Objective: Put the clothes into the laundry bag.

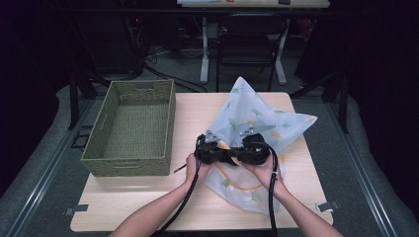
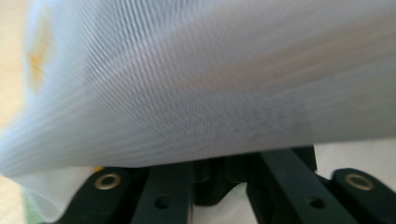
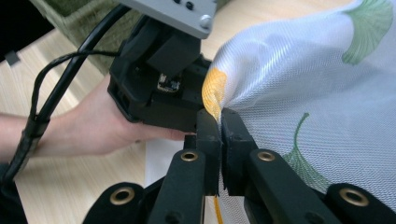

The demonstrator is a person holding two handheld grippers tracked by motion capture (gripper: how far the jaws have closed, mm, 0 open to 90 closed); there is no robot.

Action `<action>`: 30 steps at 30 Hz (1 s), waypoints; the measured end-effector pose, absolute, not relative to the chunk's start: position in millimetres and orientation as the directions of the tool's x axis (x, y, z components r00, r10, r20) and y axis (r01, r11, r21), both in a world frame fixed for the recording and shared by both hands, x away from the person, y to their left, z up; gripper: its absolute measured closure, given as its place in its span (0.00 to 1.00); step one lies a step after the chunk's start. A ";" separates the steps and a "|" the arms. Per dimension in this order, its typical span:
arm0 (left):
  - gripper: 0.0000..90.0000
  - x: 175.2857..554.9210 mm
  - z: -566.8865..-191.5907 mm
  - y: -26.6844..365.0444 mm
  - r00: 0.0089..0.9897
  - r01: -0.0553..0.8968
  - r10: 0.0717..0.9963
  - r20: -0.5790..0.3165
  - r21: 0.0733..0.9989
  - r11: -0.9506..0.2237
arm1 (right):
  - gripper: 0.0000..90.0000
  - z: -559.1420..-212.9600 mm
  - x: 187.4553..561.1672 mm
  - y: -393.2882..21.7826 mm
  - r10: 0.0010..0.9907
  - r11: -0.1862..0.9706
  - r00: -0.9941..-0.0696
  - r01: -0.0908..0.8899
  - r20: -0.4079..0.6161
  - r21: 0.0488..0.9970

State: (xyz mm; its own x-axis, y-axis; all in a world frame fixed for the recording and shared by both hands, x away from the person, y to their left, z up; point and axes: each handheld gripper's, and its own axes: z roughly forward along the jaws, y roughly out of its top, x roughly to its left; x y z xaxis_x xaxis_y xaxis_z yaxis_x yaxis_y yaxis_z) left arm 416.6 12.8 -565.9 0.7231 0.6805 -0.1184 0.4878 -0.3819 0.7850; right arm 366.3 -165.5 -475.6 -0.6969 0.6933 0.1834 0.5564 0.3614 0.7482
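Observation:
A white mesh cloth (image 1: 257, 118) with green leaf prints and an orange trim lies bunched on the right half of the wooden table (image 1: 148, 202). Both grippers meet tip to tip over its near part. My right gripper (image 3: 220, 116) is shut on an orange-edged fold of the cloth (image 3: 303, 93), and in the high view it (image 1: 238, 154) sits just right of the left gripper (image 1: 226, 157). In the left gripper view the cloth (image 2: 187, 84) drapes over the fingertips and hides them. The black arms (image 2: 163, 196) below stand drawn close together.
A green woven basket (image 1: 131, 123) stands open on the left of the table, near the left hand. The left gripper's body (image 3: 159, 88) and cable sit close in front of the right gripper. Chair and desk legs stand beyond the far edge.

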 end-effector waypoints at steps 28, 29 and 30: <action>0.54 387.2 -544.1 71.0 0.651 0.561 0.758 0.026 0.656 -0.505 | 0.97 -476.4 364.2 -166.0 0.689 0.398 -0.710 0.542 0.149 0.740; 0.60 389.2 -549.6 71.4 0.619 0.576 0.785 0.033 0.660 -0.482 | 0.97 -477.2 363.6 -166.5 0.687 0.401 -0.711 0.541 0.148 0.739; 0.62 390.8 -551.1 71.5 0.605 0.582 0.795 0.040 0.659 -0.477 | 0.97 -477.7 363.4 -166.9 0.685 0.403 -0.714 0.538 0.145 0.741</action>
State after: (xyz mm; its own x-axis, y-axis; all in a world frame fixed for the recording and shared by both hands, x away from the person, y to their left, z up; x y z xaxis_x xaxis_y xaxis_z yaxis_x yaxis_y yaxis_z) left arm 390.8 71.5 -551.1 0.6054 0.7949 0.0405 0.5819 -0.4767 0.6589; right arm 363.4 -166.9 -477.7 -0.7135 0.6854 0.1451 0.5378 0.4031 0.7405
